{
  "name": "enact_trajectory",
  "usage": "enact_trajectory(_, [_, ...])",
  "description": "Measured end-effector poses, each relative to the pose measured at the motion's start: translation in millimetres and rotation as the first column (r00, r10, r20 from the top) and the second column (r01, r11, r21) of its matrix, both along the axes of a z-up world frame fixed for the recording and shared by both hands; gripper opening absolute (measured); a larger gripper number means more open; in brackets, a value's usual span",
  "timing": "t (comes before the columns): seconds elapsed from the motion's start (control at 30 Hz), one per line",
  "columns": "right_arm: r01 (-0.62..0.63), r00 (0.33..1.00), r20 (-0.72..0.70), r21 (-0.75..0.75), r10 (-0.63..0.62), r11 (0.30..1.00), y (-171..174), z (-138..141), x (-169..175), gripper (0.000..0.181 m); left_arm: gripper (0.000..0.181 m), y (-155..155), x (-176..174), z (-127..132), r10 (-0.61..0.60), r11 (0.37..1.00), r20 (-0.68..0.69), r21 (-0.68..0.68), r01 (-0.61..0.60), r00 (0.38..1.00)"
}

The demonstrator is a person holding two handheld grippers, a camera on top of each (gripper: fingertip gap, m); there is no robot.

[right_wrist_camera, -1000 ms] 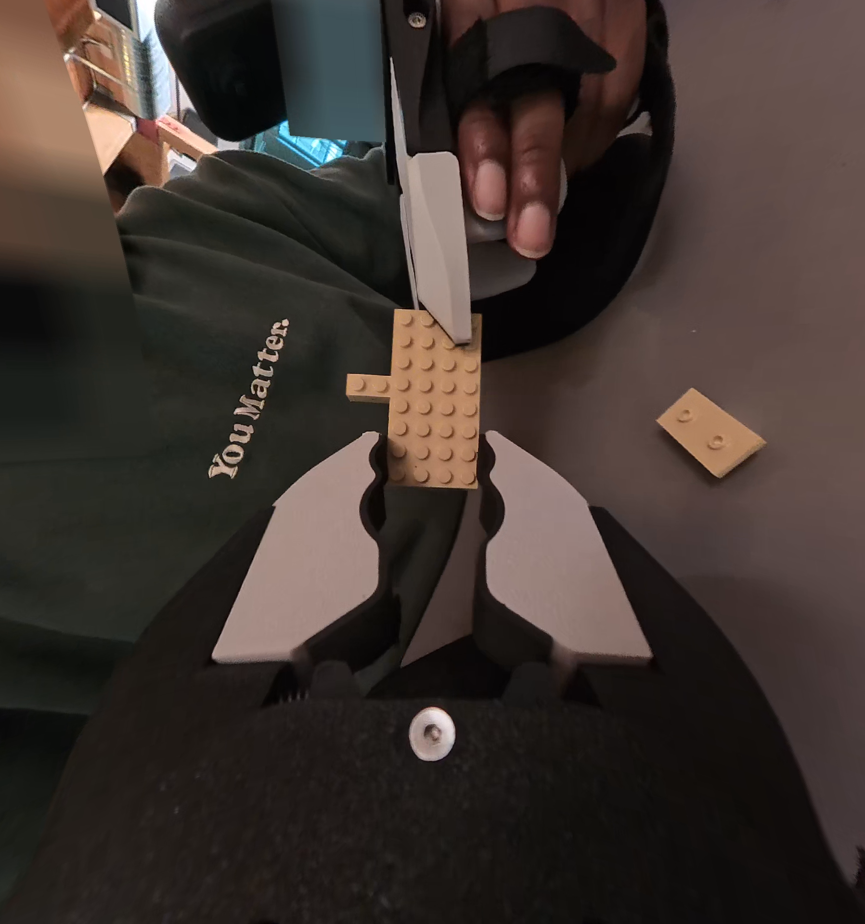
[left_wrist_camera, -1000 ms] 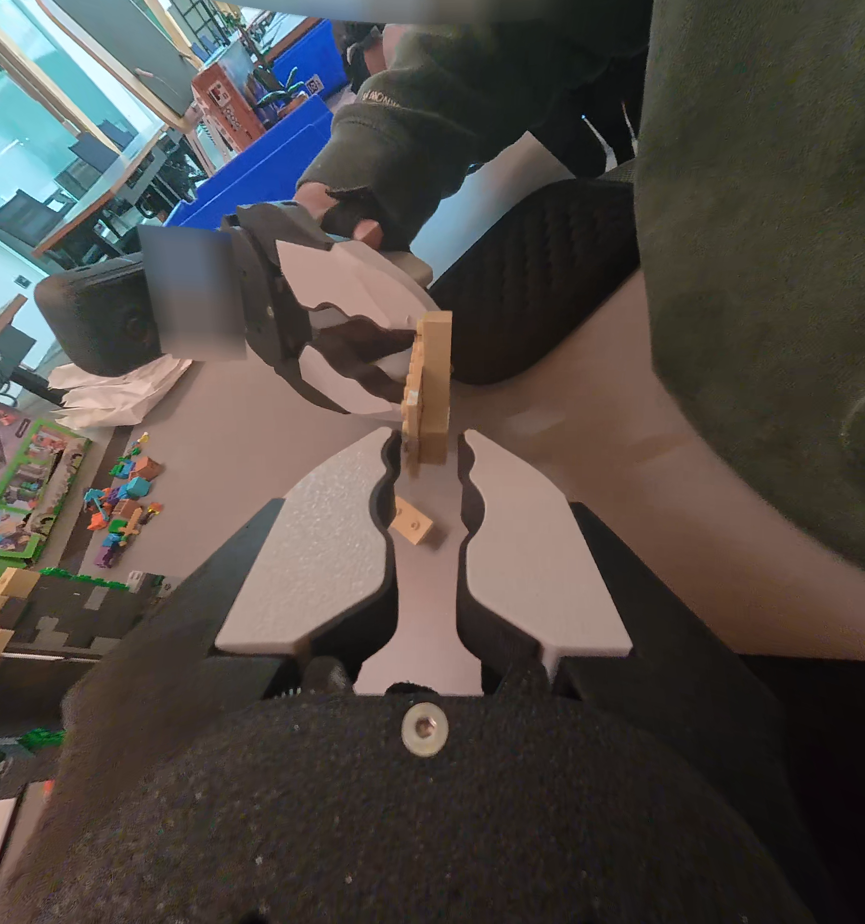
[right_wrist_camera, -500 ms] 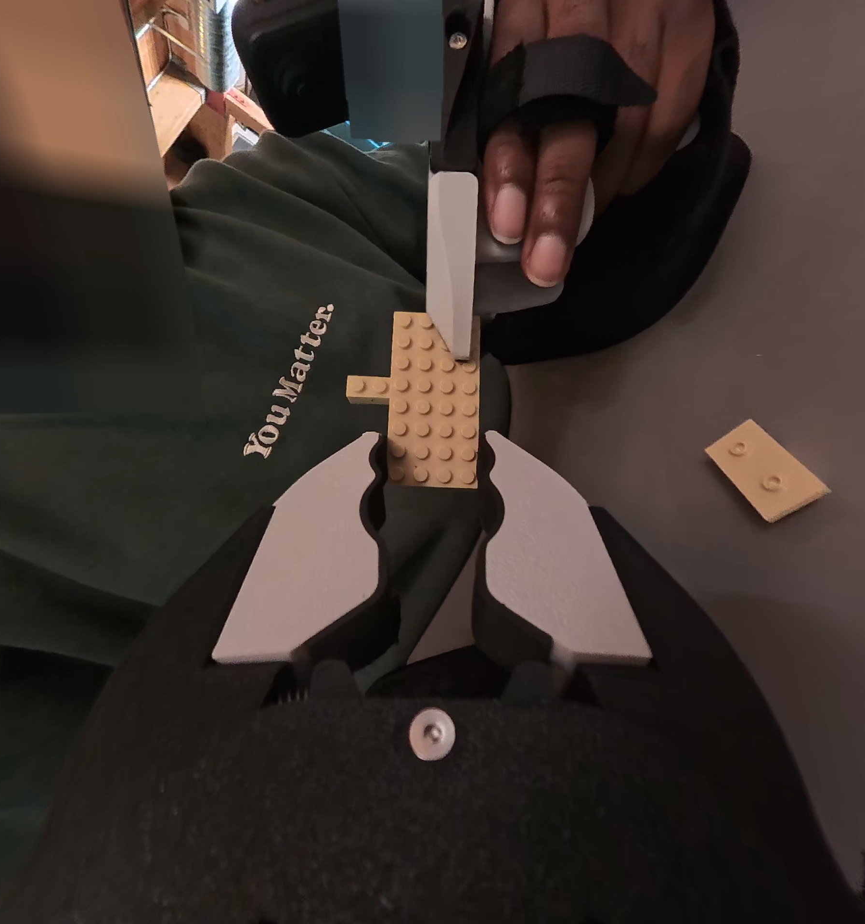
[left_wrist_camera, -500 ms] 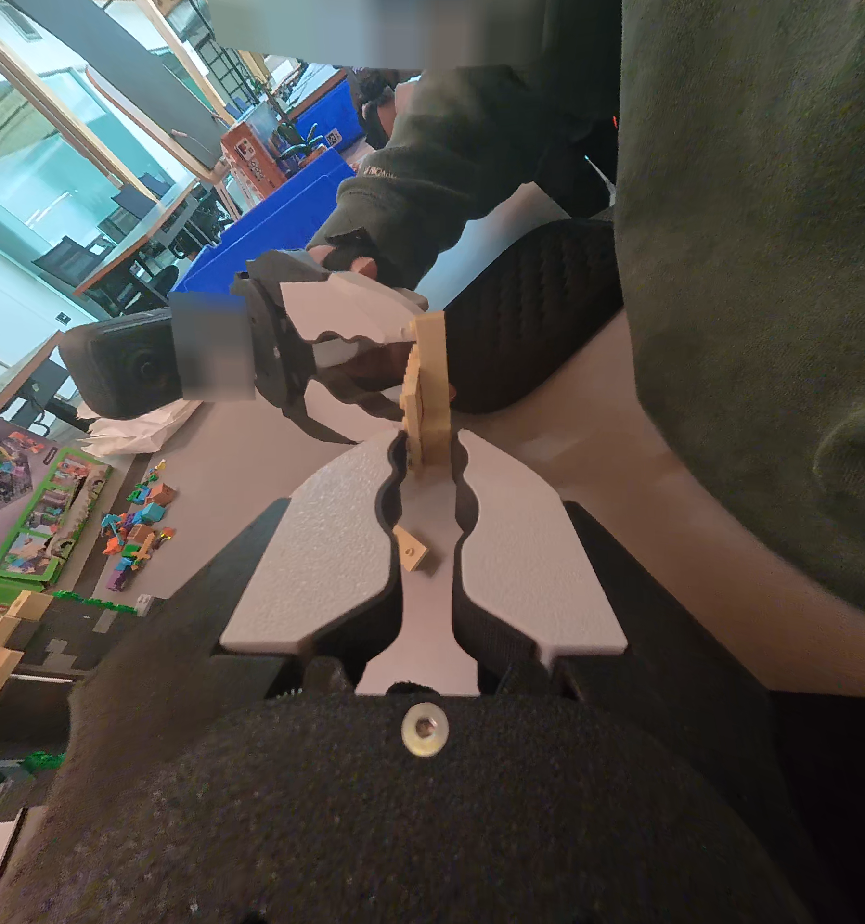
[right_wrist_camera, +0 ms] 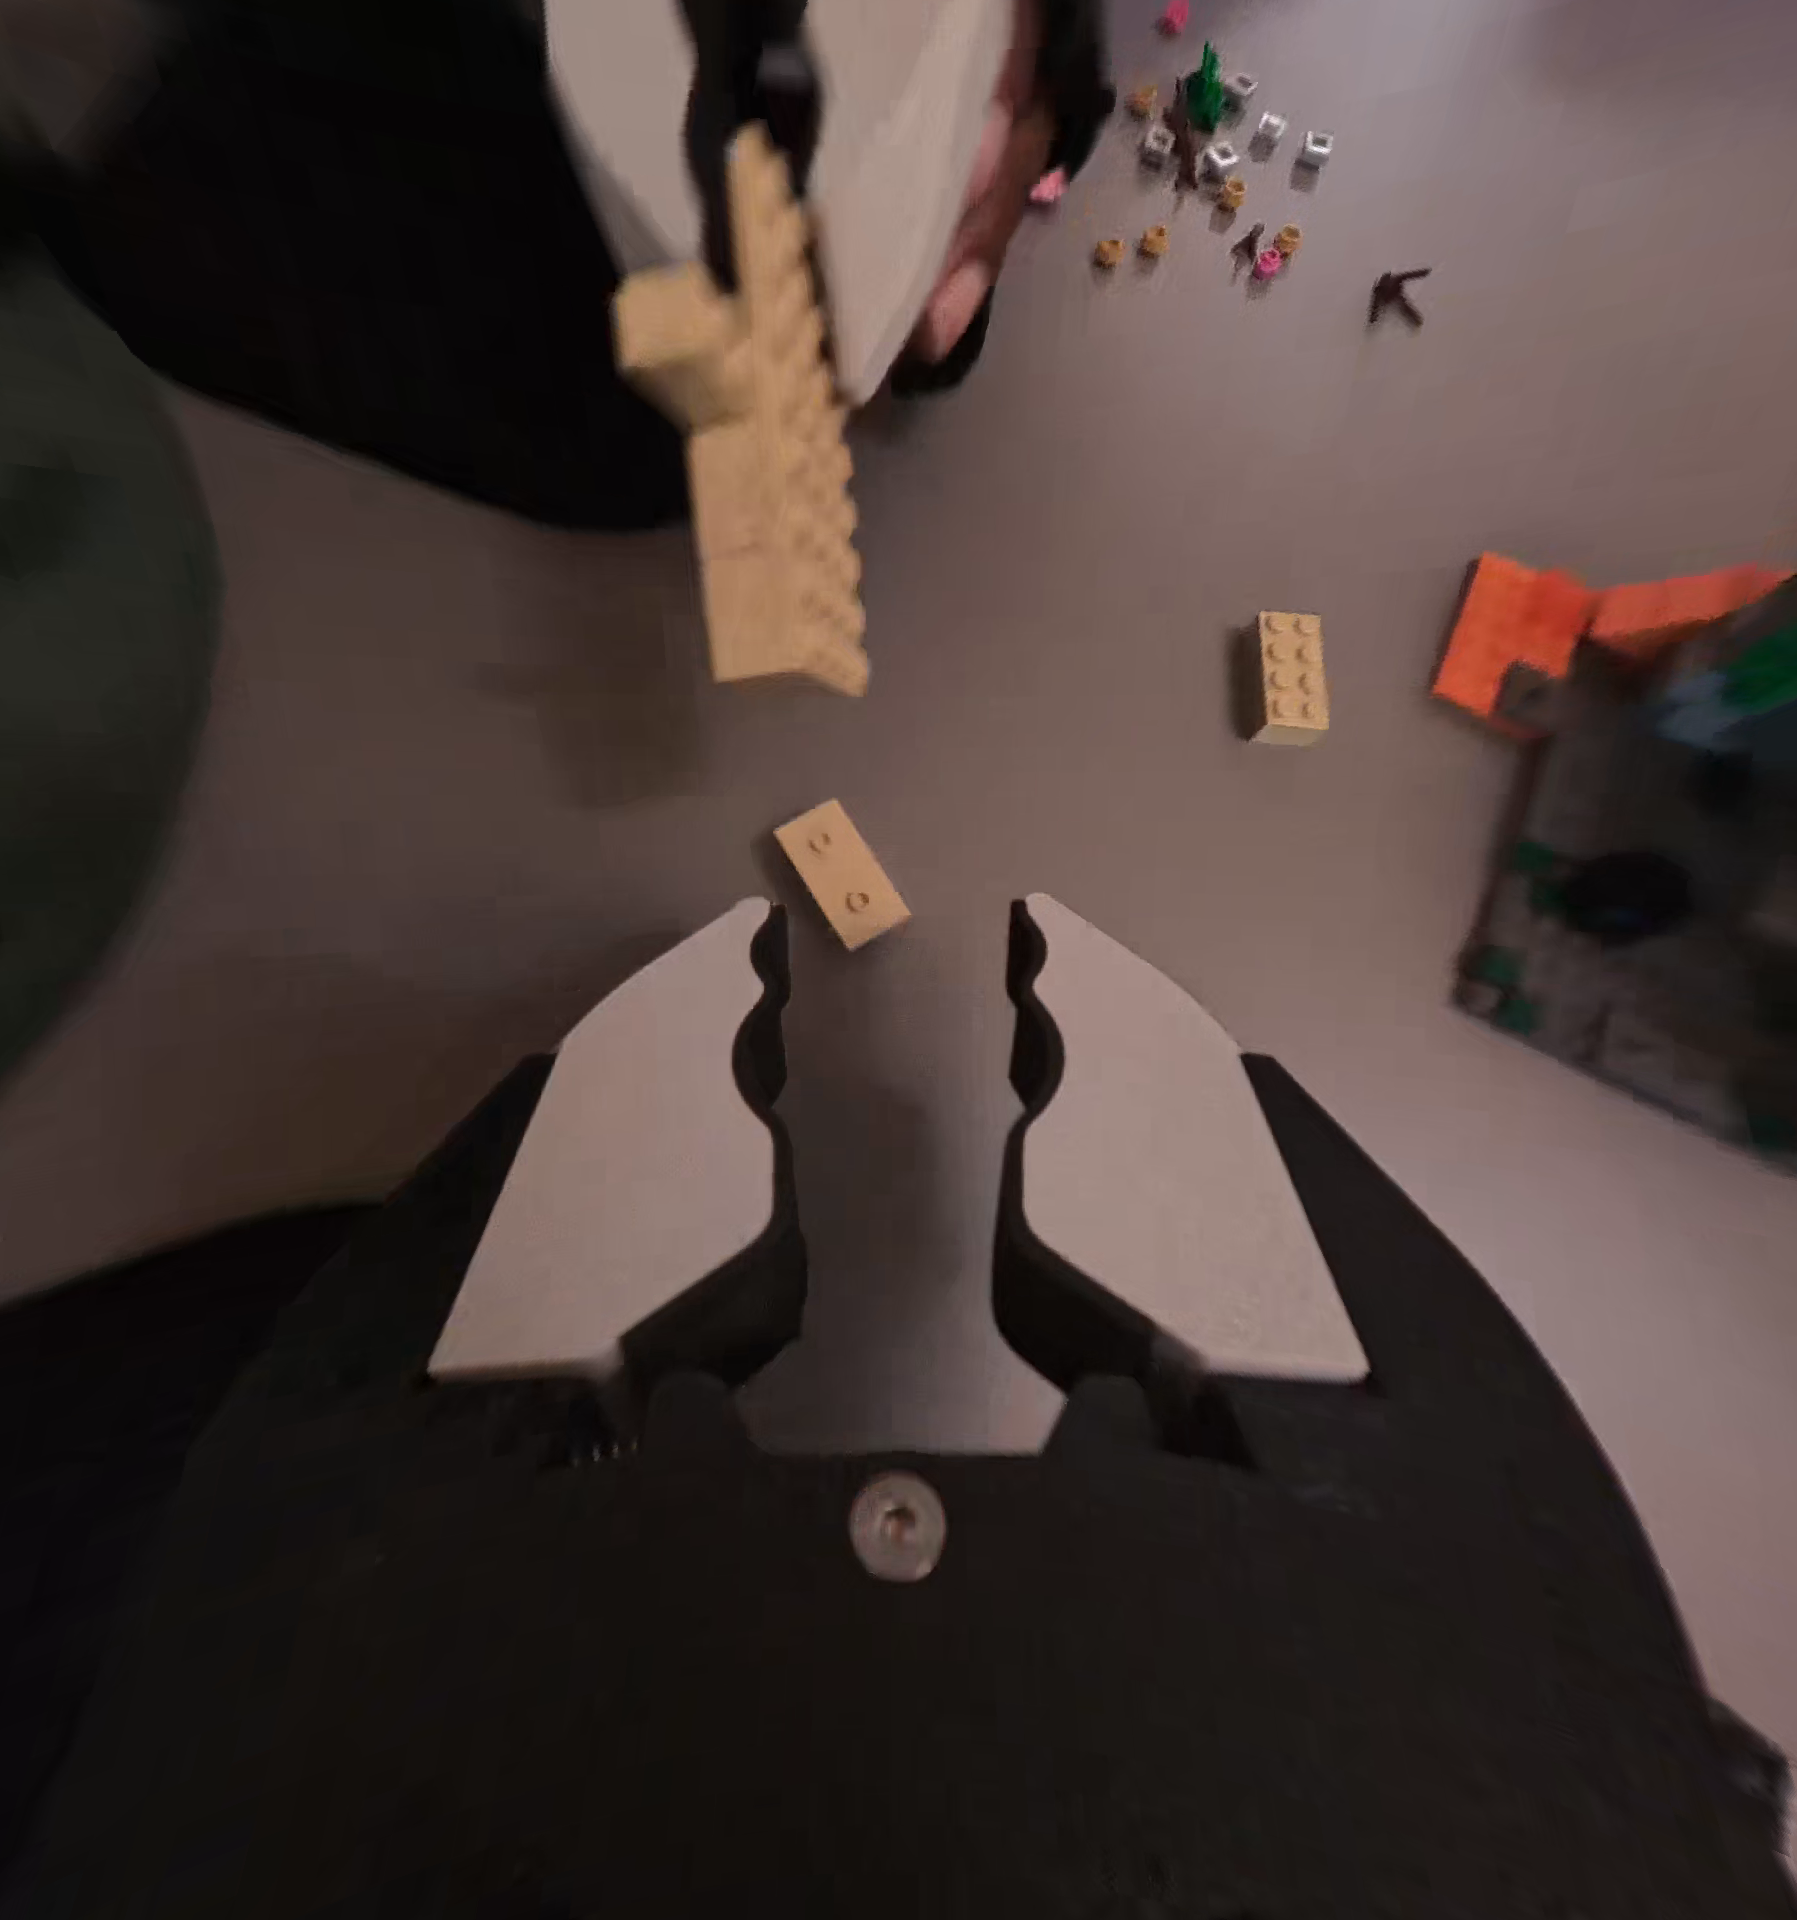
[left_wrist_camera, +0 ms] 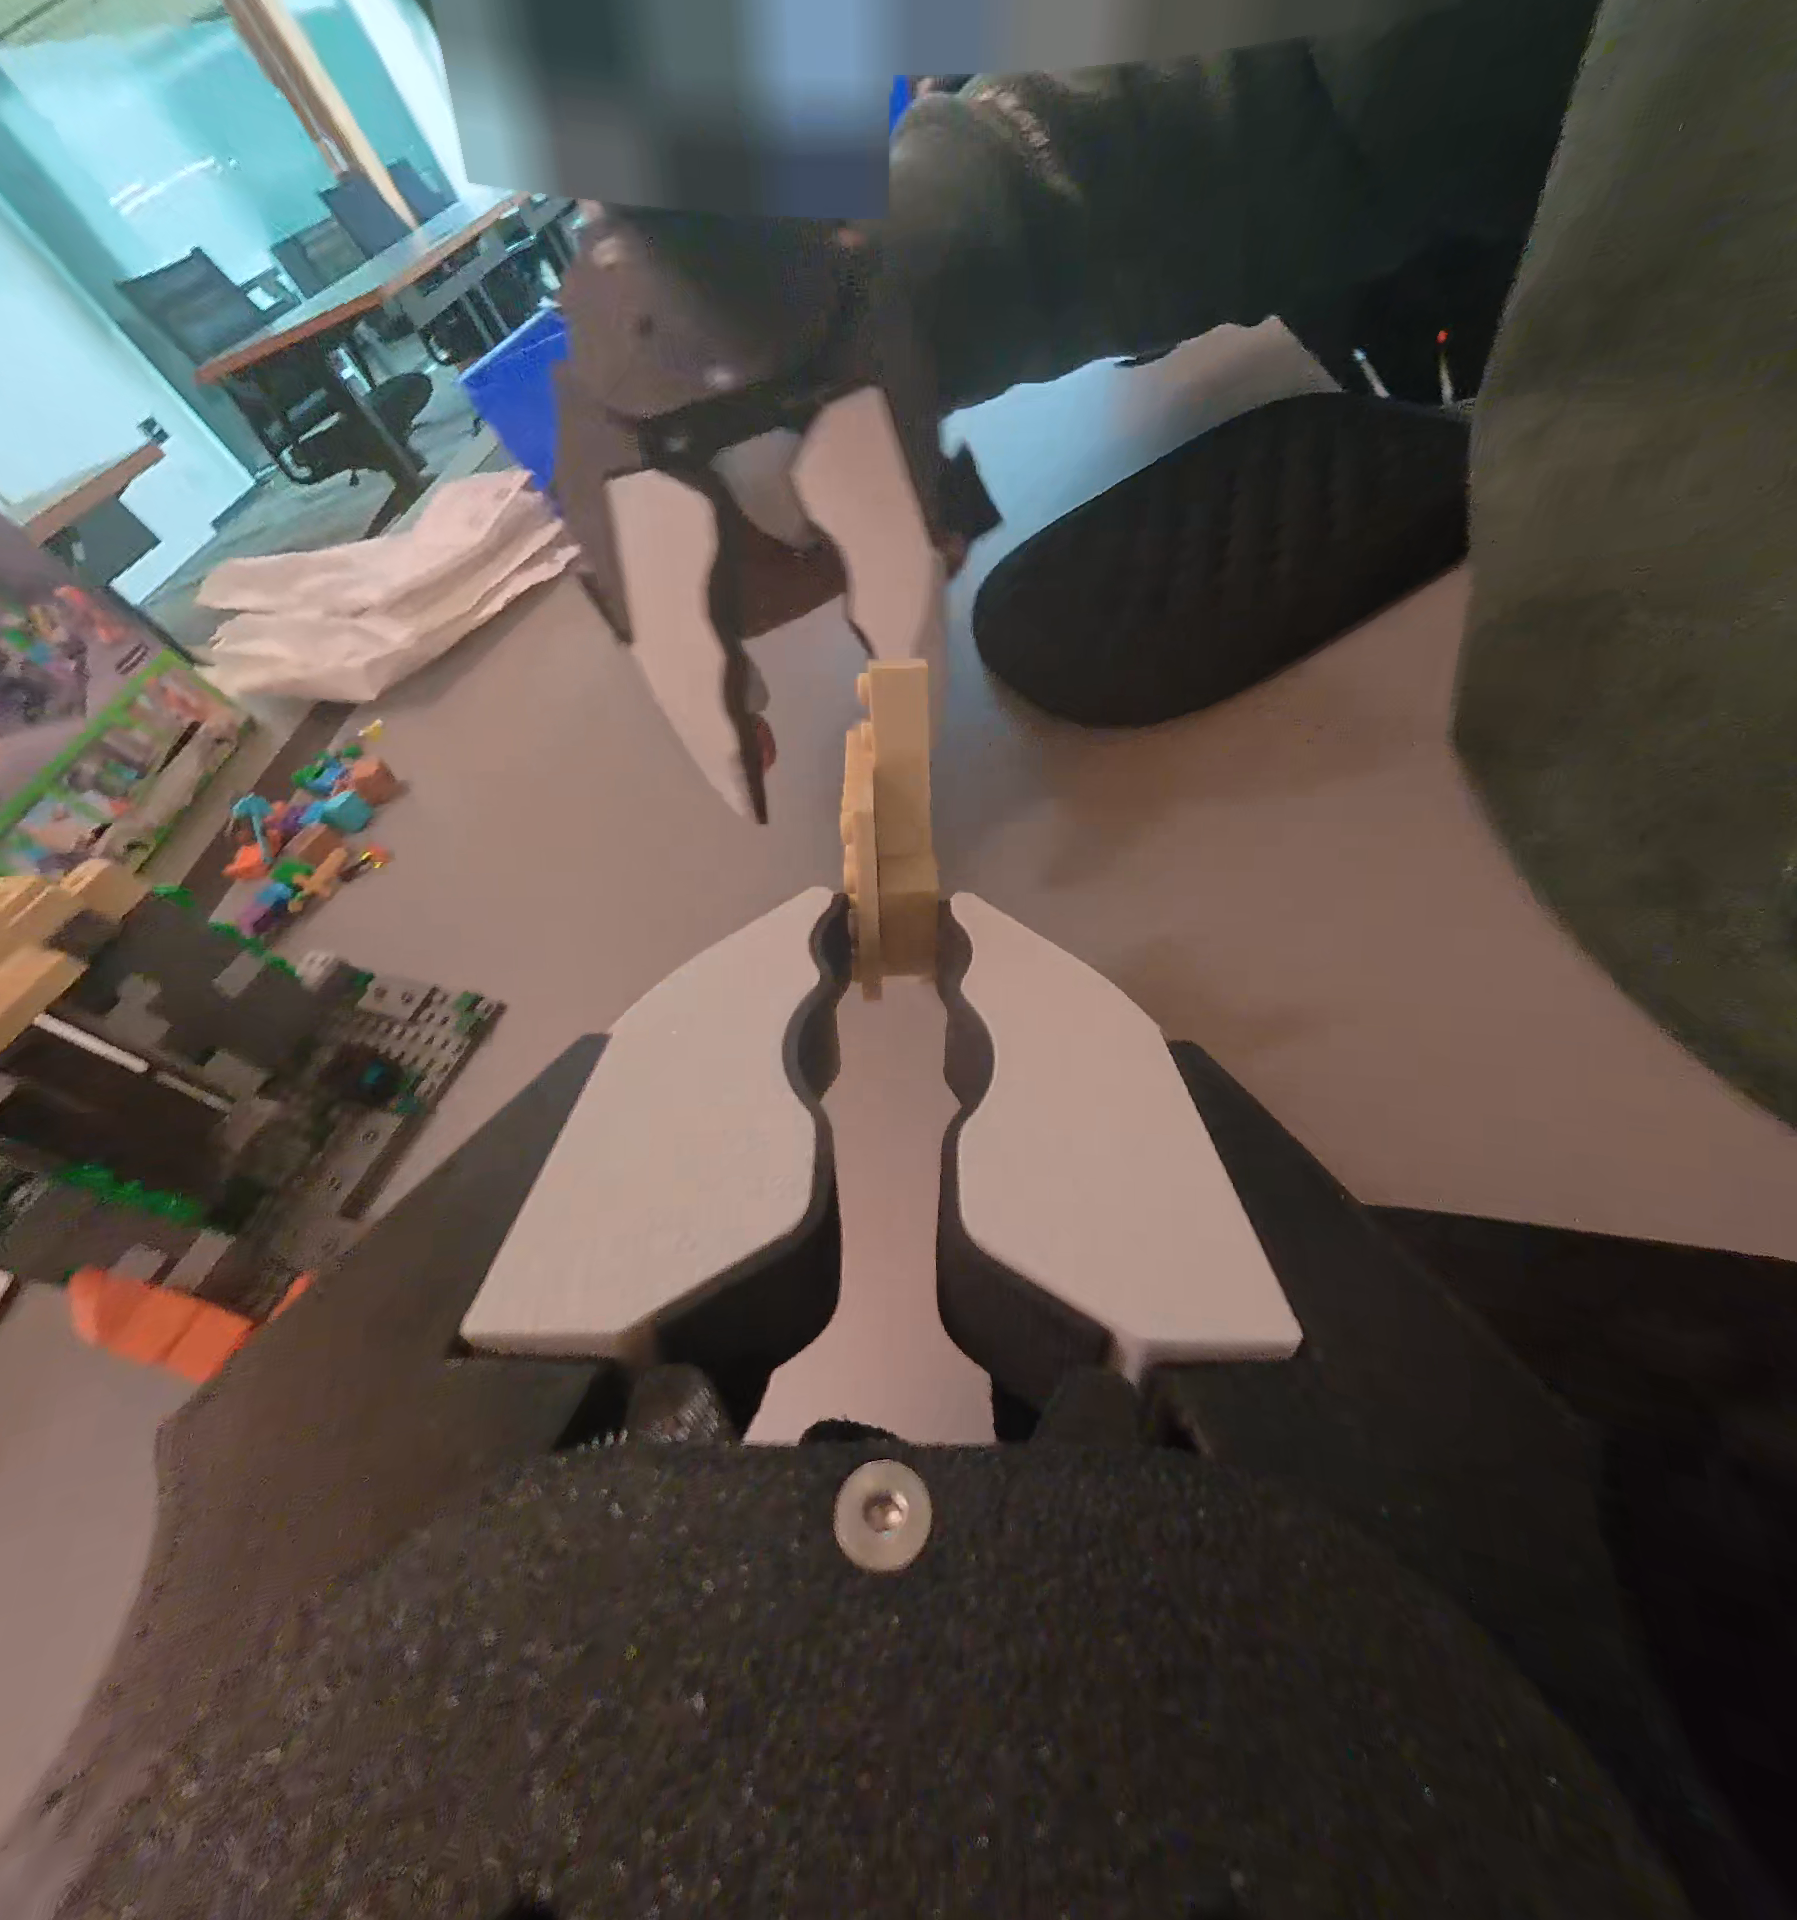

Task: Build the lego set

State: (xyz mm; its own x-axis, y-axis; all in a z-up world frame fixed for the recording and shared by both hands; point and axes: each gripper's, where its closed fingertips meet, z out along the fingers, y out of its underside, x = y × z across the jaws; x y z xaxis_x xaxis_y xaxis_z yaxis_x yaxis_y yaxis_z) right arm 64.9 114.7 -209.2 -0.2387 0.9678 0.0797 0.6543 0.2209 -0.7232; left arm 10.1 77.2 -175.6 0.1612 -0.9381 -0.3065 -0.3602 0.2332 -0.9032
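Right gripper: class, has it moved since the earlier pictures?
Yes. The right gripper has let go of the tan plate assembly and dropped toward the grey table, now open just behind the small tan plate.

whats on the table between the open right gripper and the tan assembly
In the right wrist view, a small tan two-stud plate lies on the table between the right gripper and the tan assembly.
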Motion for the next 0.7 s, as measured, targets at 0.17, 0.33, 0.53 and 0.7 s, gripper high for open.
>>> enact_trajectory(0.17, [-0.126,0.990,0.091,0.222,0.109,0.967,-12.9,-29.6,-9.0,0.040,0.015,22.9,-20.4,1.7,0.108,0.994,0.001,-0.015,-0.108,0.994])
enact_trajectory(0.33, [-0.135,0.988,0.090,0.127,0.124,0.983,-14.3,-35.5,-12.6,0.018,0.015,30.1,-25.6,-8.0,0.137,0.990,-0.031,-0.029,-0.138,0.990])
enact_trajectory(0.53, [-0.151,0.988,-0.015,-0.223,0.152,0.963,-34.8,-5.3,-6.6,0.017,0.015,31.1,-21.3,-23.9,0.150,0.988,-0.109,-0.020,-0.153,0.983])
enact_trajectory(0.7, [-0.140,0.990,-0.081,-0.478,0.116,0.867,-49.7,23.9,-8.4,0.017,0.015,28.2,-8.8,-35.3,0.166,0.985,-0.178,-0.024,-0.173,0.970])
